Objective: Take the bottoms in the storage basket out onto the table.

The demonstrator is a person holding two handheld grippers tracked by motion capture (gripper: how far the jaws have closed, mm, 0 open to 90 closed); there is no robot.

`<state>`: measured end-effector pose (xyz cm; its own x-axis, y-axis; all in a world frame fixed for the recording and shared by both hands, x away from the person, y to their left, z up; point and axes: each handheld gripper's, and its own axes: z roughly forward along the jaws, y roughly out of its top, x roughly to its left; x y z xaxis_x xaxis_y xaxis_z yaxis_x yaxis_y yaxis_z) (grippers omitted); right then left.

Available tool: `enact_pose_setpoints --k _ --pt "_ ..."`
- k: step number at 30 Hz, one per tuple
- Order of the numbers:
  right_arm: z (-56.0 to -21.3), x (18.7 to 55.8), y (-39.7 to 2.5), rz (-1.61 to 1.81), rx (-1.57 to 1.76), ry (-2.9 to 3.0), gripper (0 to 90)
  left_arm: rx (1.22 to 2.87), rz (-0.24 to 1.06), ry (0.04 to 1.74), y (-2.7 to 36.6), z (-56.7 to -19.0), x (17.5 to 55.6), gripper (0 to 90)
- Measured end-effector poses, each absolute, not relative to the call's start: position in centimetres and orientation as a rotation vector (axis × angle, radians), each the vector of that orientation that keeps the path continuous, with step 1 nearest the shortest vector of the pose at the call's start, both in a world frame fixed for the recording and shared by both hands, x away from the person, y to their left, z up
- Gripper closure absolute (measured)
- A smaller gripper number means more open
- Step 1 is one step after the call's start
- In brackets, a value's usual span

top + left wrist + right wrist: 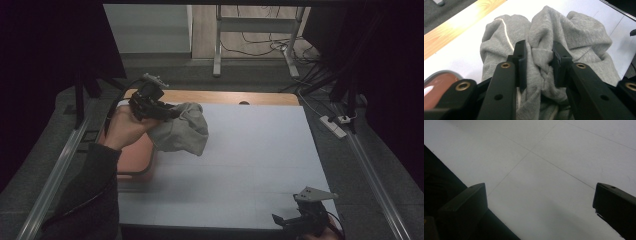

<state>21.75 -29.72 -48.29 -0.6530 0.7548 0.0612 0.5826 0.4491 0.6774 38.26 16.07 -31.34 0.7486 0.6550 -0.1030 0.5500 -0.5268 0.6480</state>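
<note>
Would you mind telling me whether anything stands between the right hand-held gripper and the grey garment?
Nothing visible: bare white table lies between the right hand-held gripper and the grey garment, which the left hand-held gripper clamps.

The white-topped desk [250,165] lies bare across its middle, right and near parts, so a hand could sweep there freely. At the far left, a crumpled grey cotton garment [181,131] hangs bunched from the left tongs [170,113], blocking passage over that corner. Just beside it, at the left edge, a reddish-brown tray with a grey rim [136,159] takes up room under the left forearm. The right tongs [289,220], jaws wide apart, sit low at the near right edge, well apart from the garment.
</note>
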Motion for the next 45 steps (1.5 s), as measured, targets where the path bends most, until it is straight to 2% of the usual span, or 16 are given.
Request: enact_pose_setpoints --k 27,45 --pt "-48.3 21.7 -29.7 1.000 1.150 2.456 0.0 2.293 0.202 0.832 11.3 -33.8 39.2 69.1" --pt "-48.3 21.7 -29.7 1.001 1.144 2.466 0.0 2.336 0.207 0.811 8.1 -37.2 39.8 69.0"
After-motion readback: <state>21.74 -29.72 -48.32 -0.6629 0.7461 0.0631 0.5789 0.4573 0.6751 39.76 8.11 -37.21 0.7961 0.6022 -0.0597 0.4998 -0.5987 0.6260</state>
